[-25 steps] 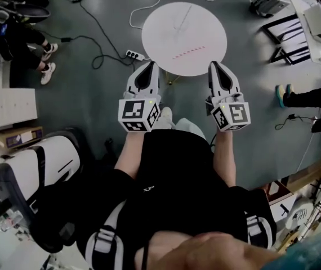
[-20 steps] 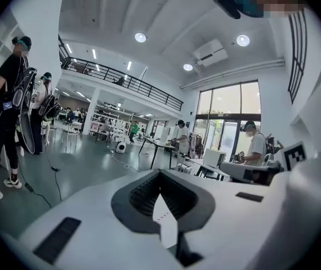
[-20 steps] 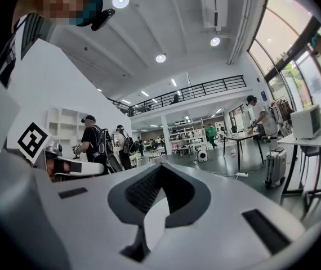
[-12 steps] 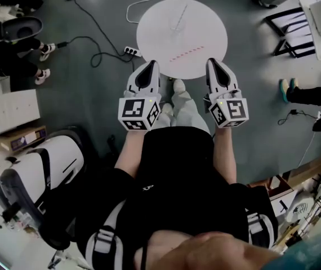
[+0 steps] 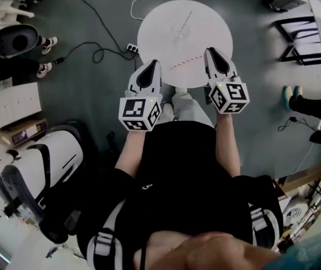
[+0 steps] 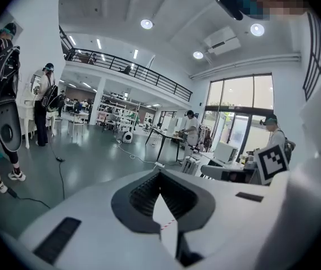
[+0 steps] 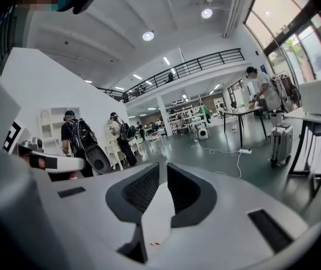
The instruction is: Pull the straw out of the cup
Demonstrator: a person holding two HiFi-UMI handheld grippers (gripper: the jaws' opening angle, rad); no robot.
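While both grippers are held over the near edge of the round white table (image 5: 205, 16), neither has hold of anything. The left gripper (image 5: 151, 64) has its jaw tips together, with nothing between them. The right gripper (image 5: 212, 51) has its jaws opening, with a narrow slit showing between the tips and nothing in it. The red-and-white striped straw (image 5: 184, 62) lies flat on the table, between the two grippers in the head view and touching neither. A faint pale shape (image 5: 181, 28) sits farther up the table. Whether it is the cup cannot be told.
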